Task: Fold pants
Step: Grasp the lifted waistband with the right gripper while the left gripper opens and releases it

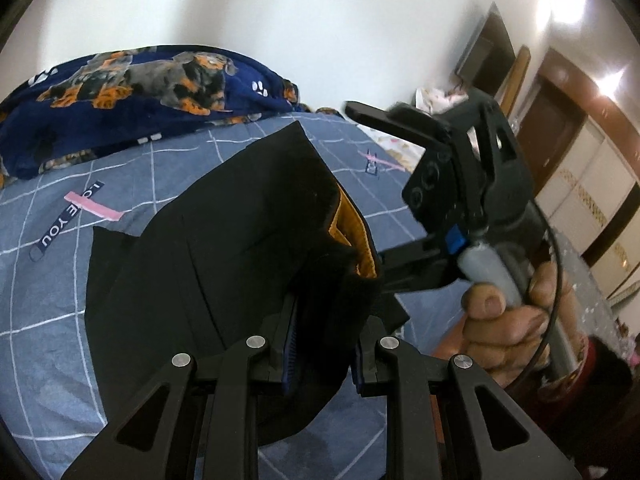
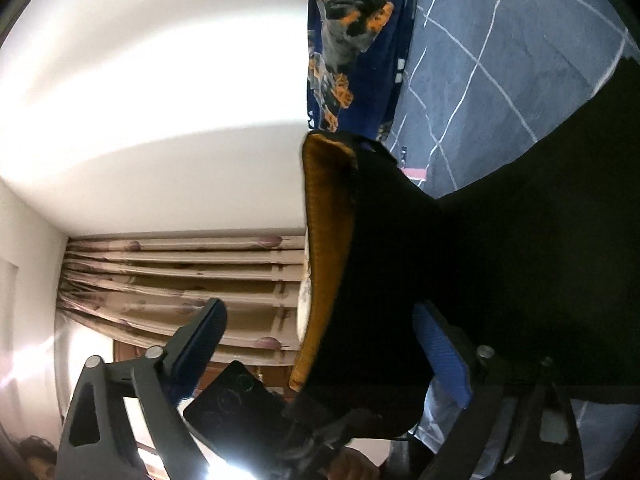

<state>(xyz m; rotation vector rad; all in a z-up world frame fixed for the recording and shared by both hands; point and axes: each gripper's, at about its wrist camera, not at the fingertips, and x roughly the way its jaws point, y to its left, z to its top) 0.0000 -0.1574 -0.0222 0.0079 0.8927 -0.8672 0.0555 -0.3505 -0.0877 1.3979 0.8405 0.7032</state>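
Covering the bed, a grey-blue grid sheet (image 1: 224, 152) carries a navy dog-print blanket (image 1: 132, 84) at far left (white wall behind); black pants (image 1: 224, 248) hang mid-frame, clamped by the left gripper (image 1: 322, 354); right gripper (image 1: 370, 184) gapes wide, wardrobe (image 1: 588, 196) beyond.
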